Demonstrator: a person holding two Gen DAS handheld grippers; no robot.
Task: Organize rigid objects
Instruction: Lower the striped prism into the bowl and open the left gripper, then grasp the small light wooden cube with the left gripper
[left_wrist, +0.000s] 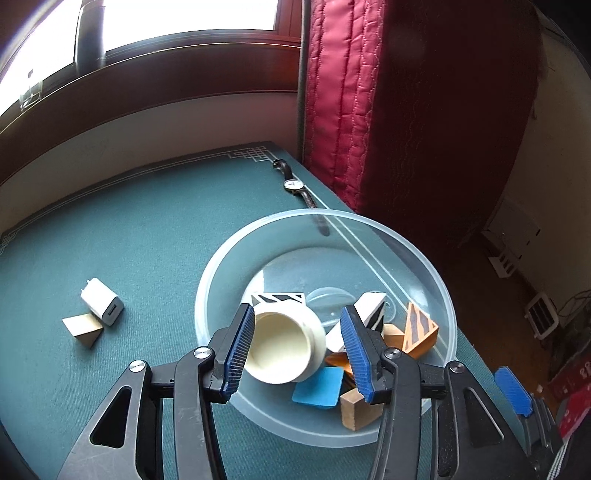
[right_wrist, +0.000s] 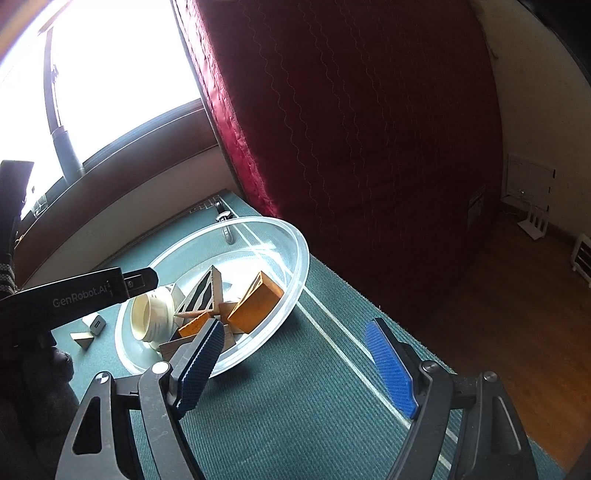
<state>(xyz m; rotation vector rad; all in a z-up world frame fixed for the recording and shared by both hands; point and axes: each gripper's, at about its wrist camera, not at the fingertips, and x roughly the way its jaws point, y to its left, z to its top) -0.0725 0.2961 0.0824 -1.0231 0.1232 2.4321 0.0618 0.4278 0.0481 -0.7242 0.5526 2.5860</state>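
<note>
Left gripper (left_wrist: 299, 350) hangs over the translucent plastic bowl (left_wrist: 439, 291), ribbed blue pads spread wide. A cream round jar (left_wrist: 284, 345) lies on its side in the bowl, mouth toward the camera, against the left pad; can't tell if that's actual contact, the other pad is clear of it.

Rest of the bowl's contents: striped wooden wedges, an orange wedge (left_wrist: 421, 332), a plain wood block (left_wrist: 356, 408), a flat blue square tile (left_wrist: 319, 387).

On the green woven mat (left_wrist: 147, 229), 9 o'clock of the bowl: glossy white charger cube (left_wrist: 102, 301) touching a bare wooden prism (left_wrist: 83, 328). Leather-strap wristwatch (left_wrist: 295, 184) at 12 o'clock.

Right gripper (right_wrist: 295, 365) spread wide and empty, low over the mat at the bowl's 5 o'clock.
</note>
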